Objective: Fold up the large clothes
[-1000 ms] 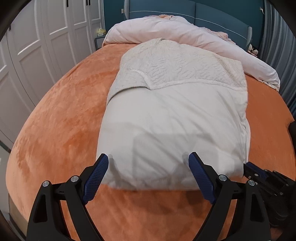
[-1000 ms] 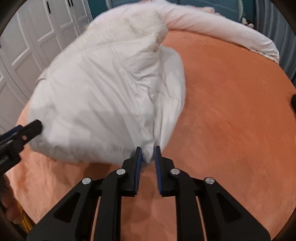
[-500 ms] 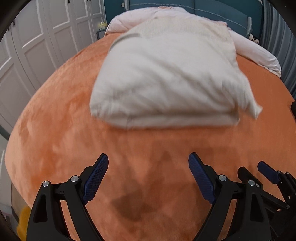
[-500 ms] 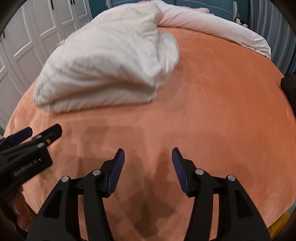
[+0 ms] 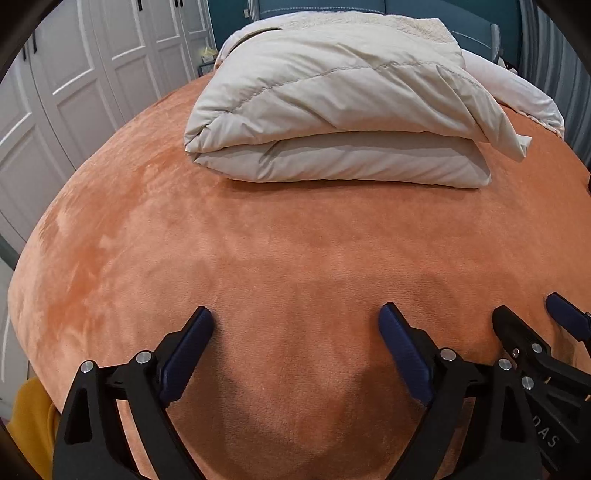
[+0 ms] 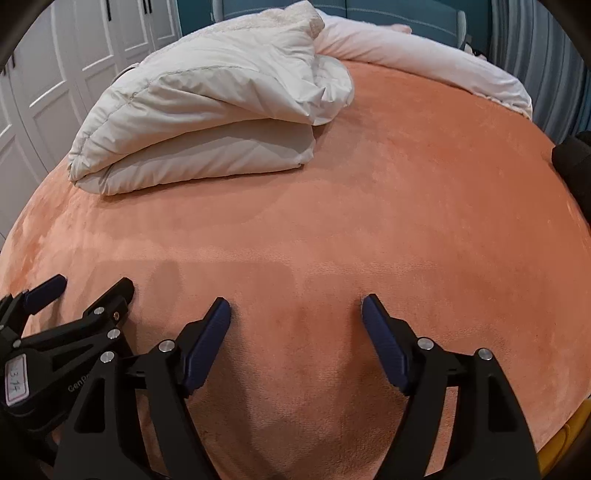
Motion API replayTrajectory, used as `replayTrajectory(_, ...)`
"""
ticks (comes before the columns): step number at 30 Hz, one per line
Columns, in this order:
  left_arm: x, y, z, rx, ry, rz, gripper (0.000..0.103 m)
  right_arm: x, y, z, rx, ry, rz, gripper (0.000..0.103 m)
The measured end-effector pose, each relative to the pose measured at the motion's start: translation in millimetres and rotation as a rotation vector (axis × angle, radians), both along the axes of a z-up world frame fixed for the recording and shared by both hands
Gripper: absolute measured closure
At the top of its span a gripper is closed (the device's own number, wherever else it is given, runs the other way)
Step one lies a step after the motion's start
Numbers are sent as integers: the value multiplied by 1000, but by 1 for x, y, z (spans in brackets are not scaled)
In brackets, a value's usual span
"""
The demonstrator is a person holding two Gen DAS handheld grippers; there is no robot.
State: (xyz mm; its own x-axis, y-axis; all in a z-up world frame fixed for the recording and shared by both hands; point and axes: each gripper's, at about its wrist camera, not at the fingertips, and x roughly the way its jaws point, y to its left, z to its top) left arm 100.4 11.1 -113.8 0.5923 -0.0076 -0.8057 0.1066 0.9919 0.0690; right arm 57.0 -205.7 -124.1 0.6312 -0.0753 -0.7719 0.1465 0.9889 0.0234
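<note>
A cream quilted puffer coat (image 5: pixel 332 122) lies folded in a thick bundle on the orange bedspread (image 5: pixel 288 258), one loose corner hanging off its right side. In the right wrist view the same coat (image 6: pixel 207 122) sits at the upper left. My left gripper (image 5: pixel 297 315) is open above bare bedspread, well short of the coat, holding nothing. My right gripper (image 6: pixel 295 308) also hovers over bare bedspread with its jaws opening and nothing between them. Each gripper shows at the edge of the other's view.
A white duvet (image 6: pixel 424 62) lies rolled along the head of the bed before a teal headboard (image 5: pixel 443 18). White wardrobe doors (image 5: pixel 92 74) stand on the left. A dark object (image 6: pixel 572 162) sits at the bed's right edge. Yellow fabric (image 5: pixel 29 413) shows below the near edge.
The right gripper let go of the coat's edge and its jaws spread apart. Both grippers drew back toward the near edge of the bed. The coat dropped into a folded bundle.
</note>
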Motion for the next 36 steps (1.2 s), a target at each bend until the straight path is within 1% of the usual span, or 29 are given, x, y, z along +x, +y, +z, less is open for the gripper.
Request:
replayTrajectory(4,-6,-2,-3,7,-18,4,12,-6,2,-3,-23,-18,5,30)
replayTrajectory(6,-12,0,-10,7,-25,8,12,-8,3,-5,-23,-17,4,30)
replayTrajectory(21,-2,-2,-6,16,-11,21,12,-9,-2,-3,-17,-6,-3,30)
replayTrajectory(36,-1,-1,-6,21,-8,24,12,-9,-1,-1,-22,-4,-11,30)
